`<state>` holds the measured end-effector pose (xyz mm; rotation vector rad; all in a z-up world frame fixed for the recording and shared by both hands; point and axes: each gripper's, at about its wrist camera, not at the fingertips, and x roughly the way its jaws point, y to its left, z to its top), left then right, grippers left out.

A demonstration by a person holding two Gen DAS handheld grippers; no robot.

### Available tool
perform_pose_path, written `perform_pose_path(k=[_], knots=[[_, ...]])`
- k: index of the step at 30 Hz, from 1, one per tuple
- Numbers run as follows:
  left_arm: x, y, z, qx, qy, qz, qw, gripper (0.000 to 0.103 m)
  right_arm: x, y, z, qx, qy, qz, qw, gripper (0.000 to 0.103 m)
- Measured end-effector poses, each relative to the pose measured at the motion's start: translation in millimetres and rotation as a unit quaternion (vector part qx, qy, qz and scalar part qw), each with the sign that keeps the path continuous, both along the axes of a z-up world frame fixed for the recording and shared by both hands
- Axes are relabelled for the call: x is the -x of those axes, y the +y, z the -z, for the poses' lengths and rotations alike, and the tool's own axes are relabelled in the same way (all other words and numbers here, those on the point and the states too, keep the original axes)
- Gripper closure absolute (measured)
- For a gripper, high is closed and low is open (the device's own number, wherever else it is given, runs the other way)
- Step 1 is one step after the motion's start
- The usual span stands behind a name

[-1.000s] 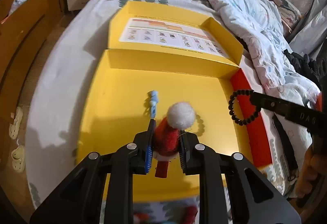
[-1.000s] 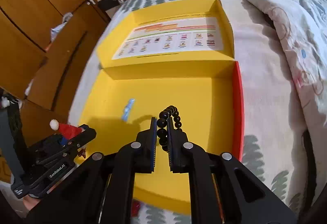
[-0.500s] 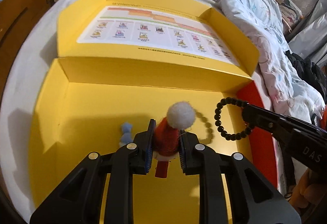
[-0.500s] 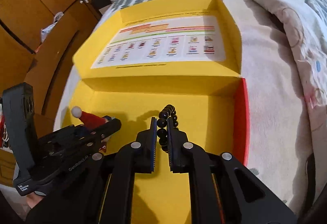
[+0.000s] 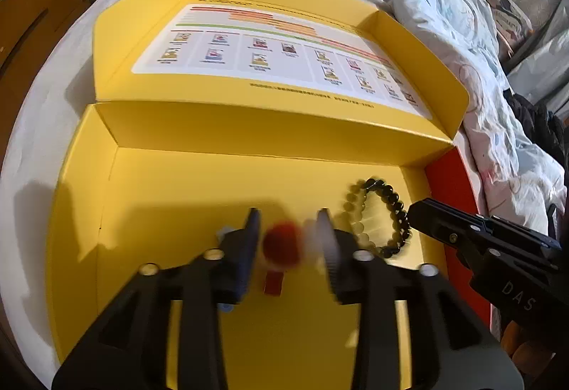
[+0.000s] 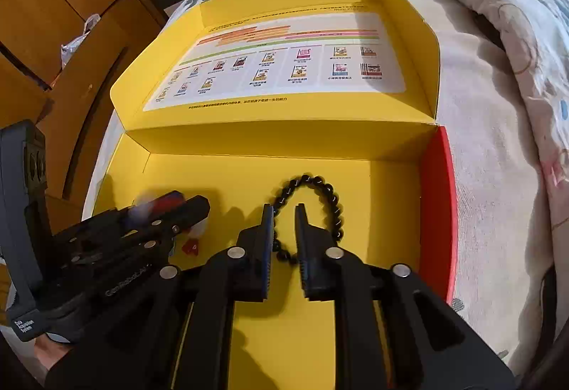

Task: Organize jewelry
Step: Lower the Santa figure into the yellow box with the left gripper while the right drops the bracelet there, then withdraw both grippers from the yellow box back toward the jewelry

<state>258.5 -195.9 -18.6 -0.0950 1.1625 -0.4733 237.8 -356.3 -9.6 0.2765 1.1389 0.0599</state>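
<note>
A yellow open box (image 5: 199,183) (image 6: 355,176) lies on the bed. My left gripper (image 5: 288,233) (image 6: 170,212) is open low over the box floor; the red Santa-hat clip with a white pompom (image 5: 281,247) sits blurred between its jaws, loose. A small blue clip (image 5: 222,233) peeks out by its left finger. My right gripper (image 6: 284,230) (image 5: 419,215) is open over the box's right part. The black bead bracelet (image 6: 330,198) (image 5: 387,212) lies on the box floor, its loop around the right finger.
The box lid (image 6: 284,69) with a printed sheet lies open behind. A crumpled duvet (image 5: 444,16) is to the right, wooden cupboards (image 6: 53,16) to the left. The box has a red right wall (image 6: 437,194).
Both grippers have opened and dropped lower into the box. The Santa-hat clip has been let go and is falling; the bracelet has been released onto the floor.
</note>
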Motion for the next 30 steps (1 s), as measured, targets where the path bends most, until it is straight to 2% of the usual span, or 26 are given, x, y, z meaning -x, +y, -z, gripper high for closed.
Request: perform_pose_path(k=[6, 7, 9, 11, 16, 21, 24, 26, 30], knots=[[-3, 10, -9, -0.007, -0.009, -0.016, 0.9998, 0.044, 2, -1, -8, 0.011, 0.002, 0.006, 1.000, 0.080], [-3, 12, -11, -0.010, -0.010, -0.019, 0.9997, 0.039, 3, -3, -10, 0.015, 0.006, 0.009, 1.000, 0.075], [0, 20, -20, -0.017, -0.017, -0.027, 0.9994, 0.037, 7, -7, -15, 0.022, 0.008, 0.017, 1.000, 0.057], [4, 30, -35, -0.020, -0.027, -0.040, 0.9986, 0.028, 14, -12, -26, 0.033, 0.001, 0.028, 0.999, 0.033], [27, 50, -80, -0.030, -0.068, -0.070, 0.9948, 0.013, 40, -19, -64, 0.079, -0.018, 0.057, 0.995, 0.006], [62, 61, -118, -0.086, -0.119, -0.077, 0.9861, 0.006, 79, -15, -104, 0.140, -0.039, 0.049, 0.988, 0.003], [87, 72, -130, -0.109, -0.153, -0.091, 0.9780, 0.006, 103, -19, -119, 0.149, -0.046, 0.064, 0.986, 0.003], [101, 80, -129, -0.120, -0.154, -0.097, 0.9760, 0.006, 120, -23, -120, 0.140, -0.040, 0.077, 0.986, 0.003], [123, 97, -120, -0.108, -0.129, -0.105, 0.9802, 0.006, 156, -26, -115, 0.130, -0.040, 0.099, 0.986, 0.003]])
